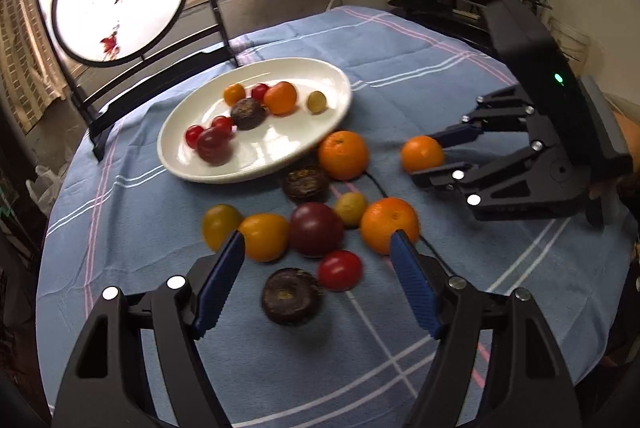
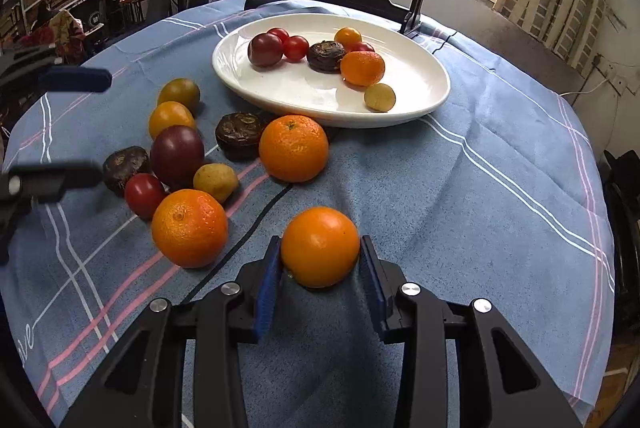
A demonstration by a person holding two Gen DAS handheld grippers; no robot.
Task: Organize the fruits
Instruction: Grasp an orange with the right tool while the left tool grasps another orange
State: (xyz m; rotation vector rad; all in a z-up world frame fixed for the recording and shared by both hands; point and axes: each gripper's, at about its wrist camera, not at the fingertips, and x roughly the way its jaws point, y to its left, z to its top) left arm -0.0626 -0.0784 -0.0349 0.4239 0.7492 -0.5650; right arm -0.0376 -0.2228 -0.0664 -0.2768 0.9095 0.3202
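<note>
My right claw (image 2: 320, 268) was clamped on an orange (image 2: 320, 246) resting on the tabletop (image 2: 480, 188), at 6 o'clock from the plate (image 2: 416, 108). The plate held eight small fruits; I judged the job under halfway, since ten more, that orange included, lay on the cloth. My left claw (image 1: 318, 280) hung wide and empty above that cluster. Blur smeared the fruits in the left view, and both claws' handles ran off frame.
</note>
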